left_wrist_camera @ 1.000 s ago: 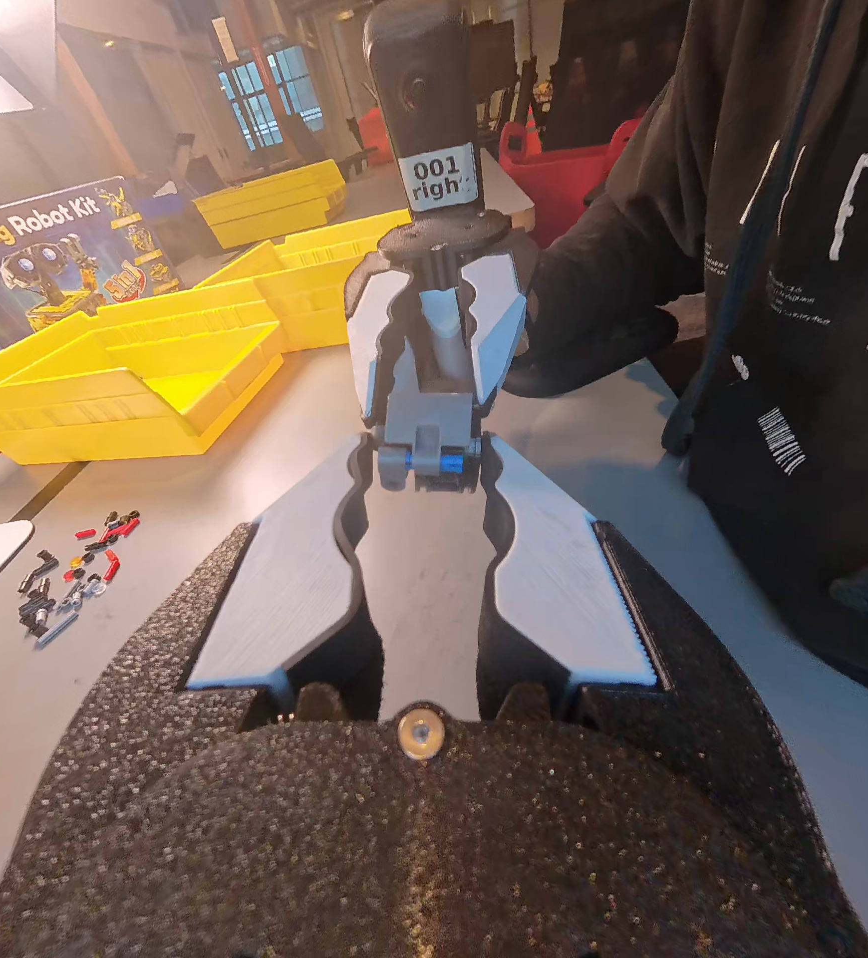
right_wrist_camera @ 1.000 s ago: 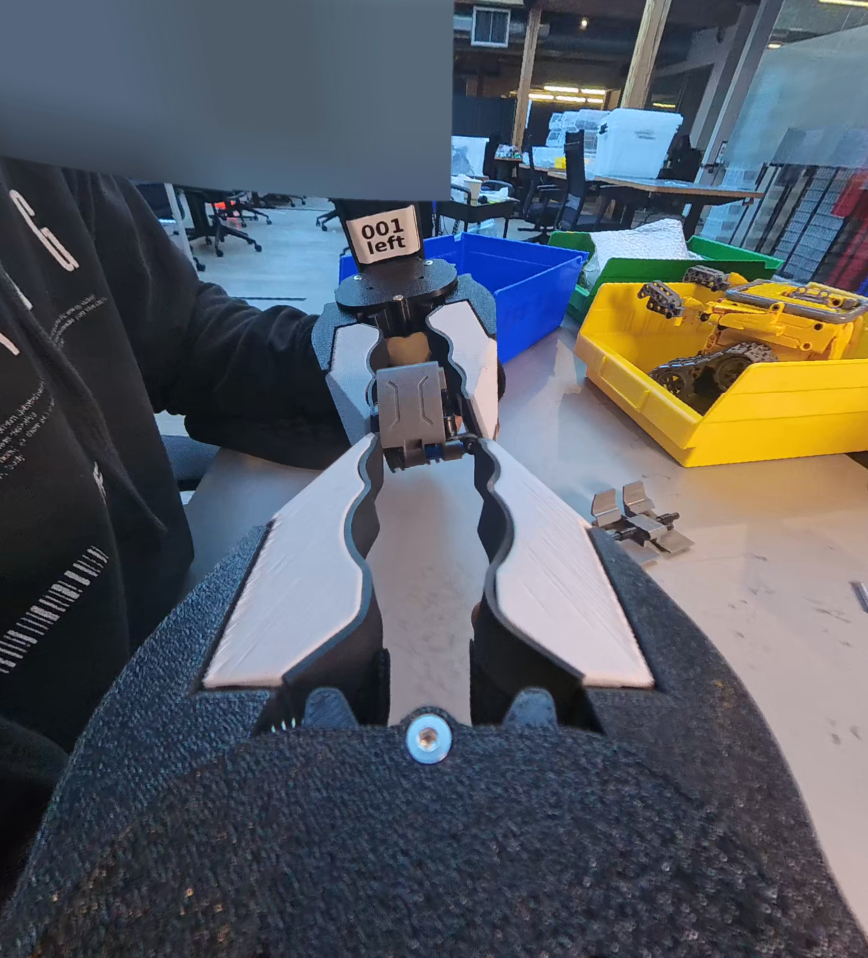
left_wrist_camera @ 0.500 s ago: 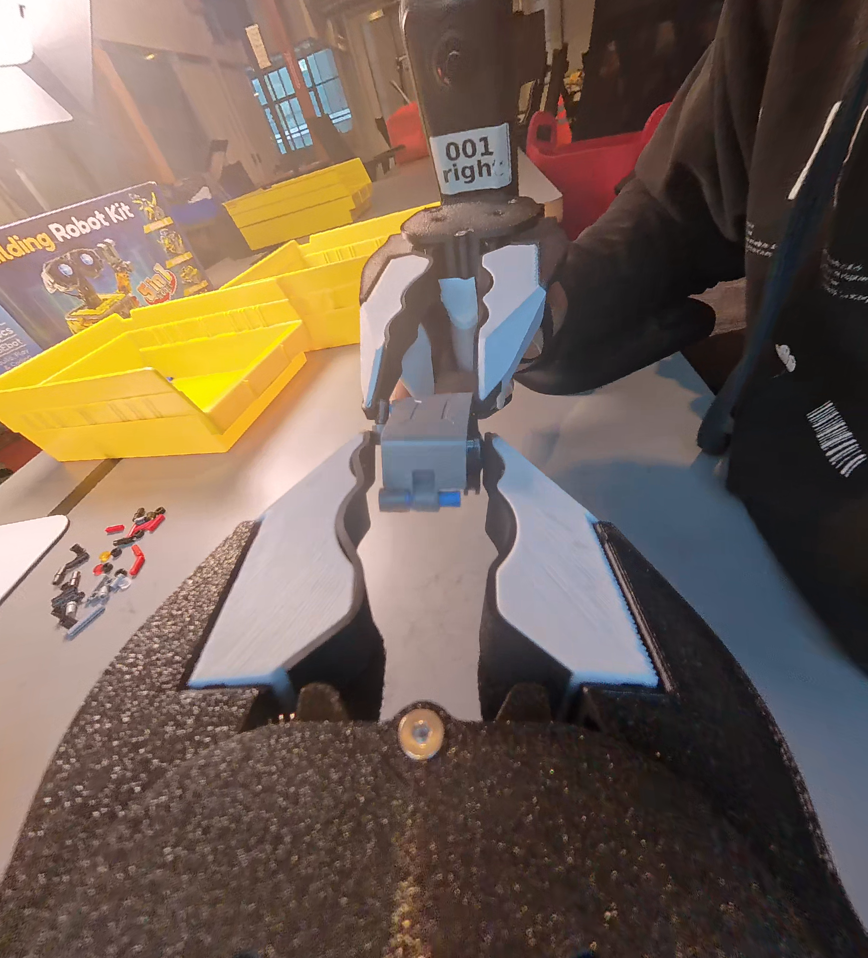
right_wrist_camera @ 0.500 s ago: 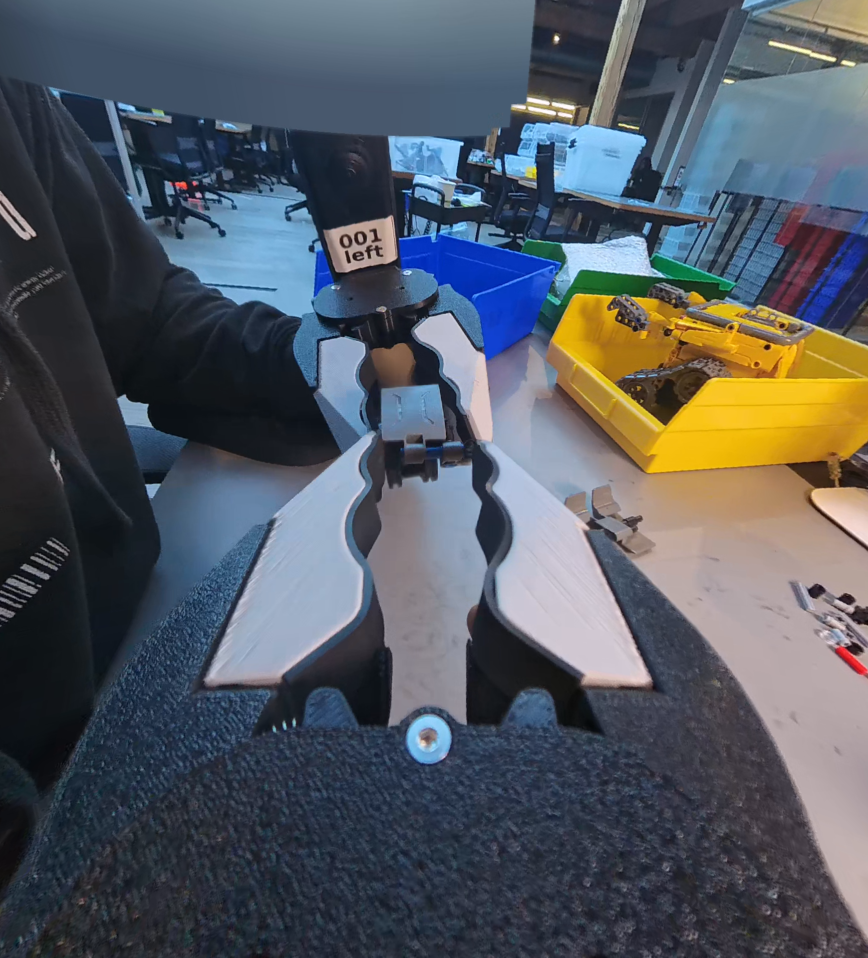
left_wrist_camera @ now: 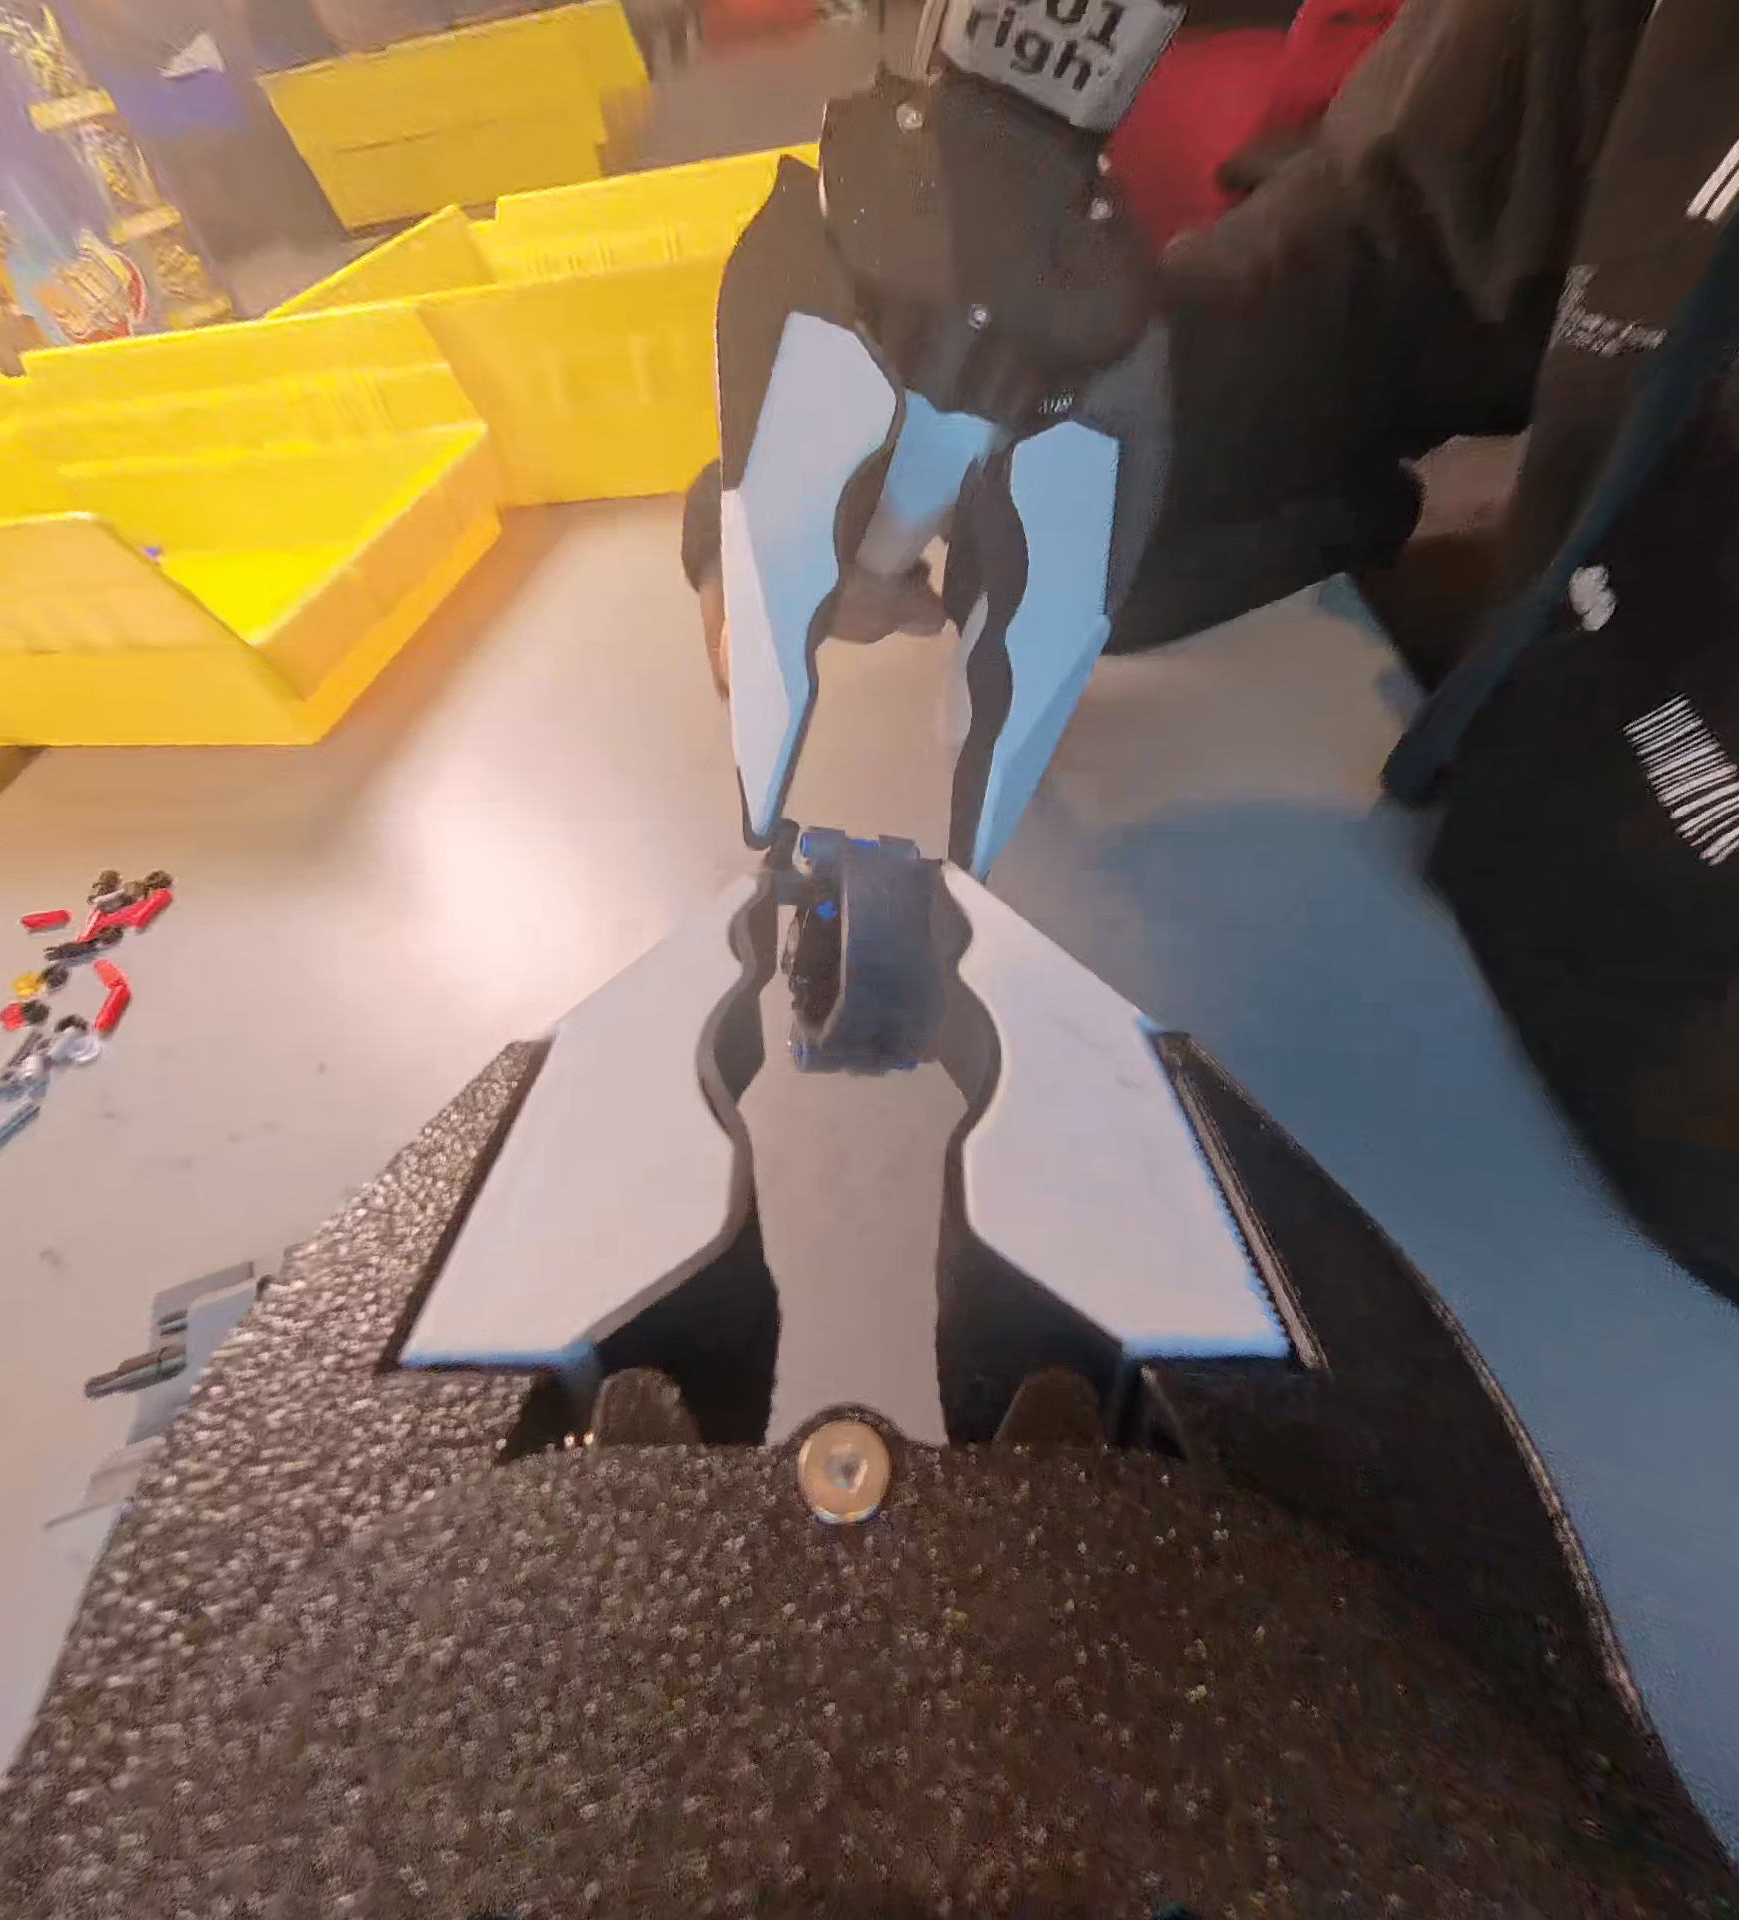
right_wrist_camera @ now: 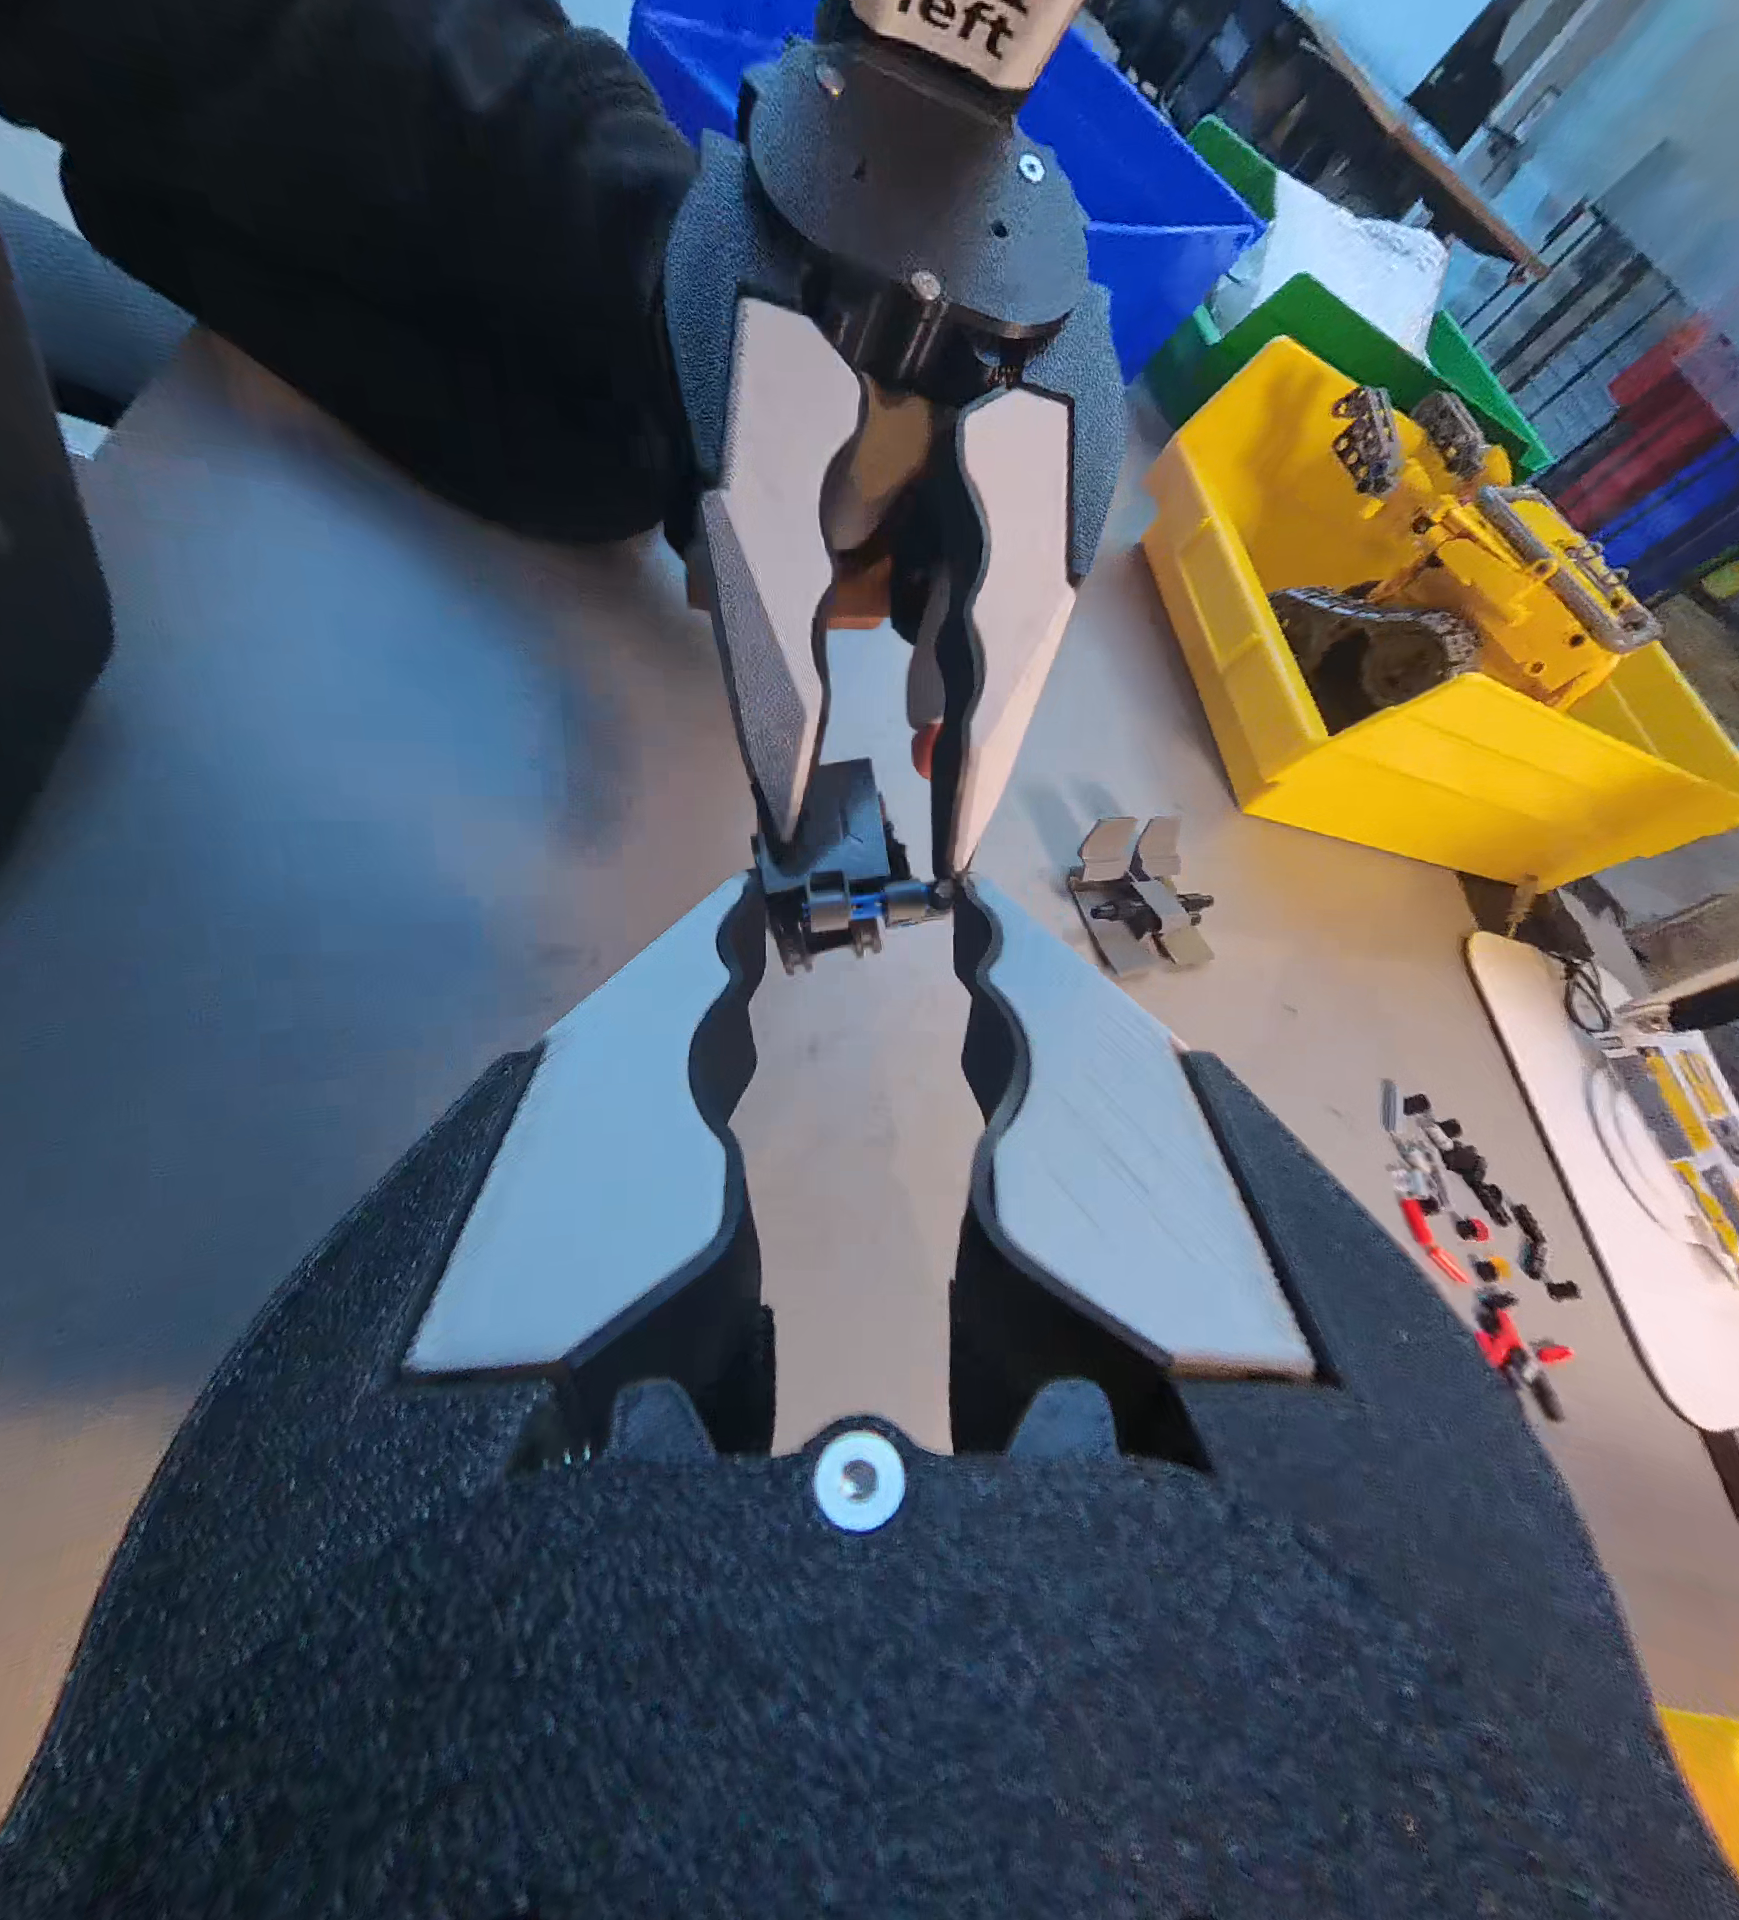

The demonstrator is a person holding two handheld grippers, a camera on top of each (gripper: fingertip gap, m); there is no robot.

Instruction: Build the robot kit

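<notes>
My left tool (left_wrist_camera: pixel 849 904) clamped on a small grey-and-blue brick assembly (left_wrist_camera: pixel 860 977) above the desk (left_wrist_camera: pixel 429 894), my right tool (right_wrist_camera: pixel 854 894) gripping its other end, loose parts (left_wrist_camera: pixel 34 1008) far left.

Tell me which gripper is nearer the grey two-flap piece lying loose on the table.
Left, probably. The grey two-flap piece lies alongside the left gripper, close by its body; the right gripper stops short of it, fingertips off to its side.
</notes>
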